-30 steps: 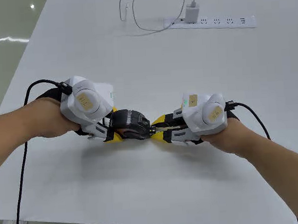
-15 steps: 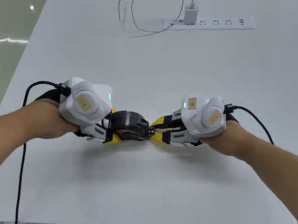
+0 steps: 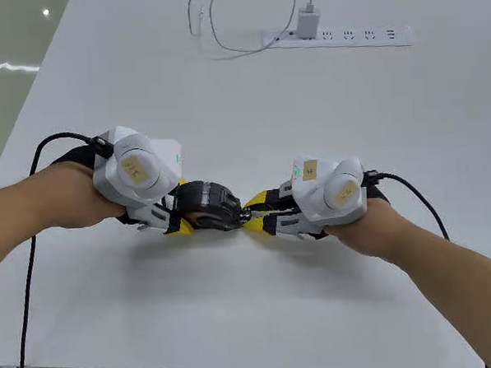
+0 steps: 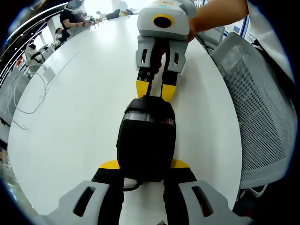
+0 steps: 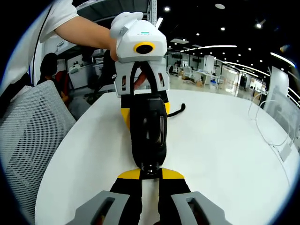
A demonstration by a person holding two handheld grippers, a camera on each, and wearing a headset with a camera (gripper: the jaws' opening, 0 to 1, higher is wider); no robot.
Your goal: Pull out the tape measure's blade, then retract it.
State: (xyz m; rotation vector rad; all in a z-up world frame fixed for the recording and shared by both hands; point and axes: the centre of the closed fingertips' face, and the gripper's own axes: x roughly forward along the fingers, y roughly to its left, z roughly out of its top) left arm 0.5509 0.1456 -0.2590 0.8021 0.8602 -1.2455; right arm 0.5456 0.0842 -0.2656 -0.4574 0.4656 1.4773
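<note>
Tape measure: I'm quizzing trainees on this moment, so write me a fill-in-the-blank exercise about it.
1. The left gripper is shut on the tape measure, whose case is ____.
2. The right gripper pinches its blade end; both grippers' jaw tips are ____.
3. On the table's far side, a charger is plugged into a white power ____.
Missing words: black; yellow; strip.
</note>
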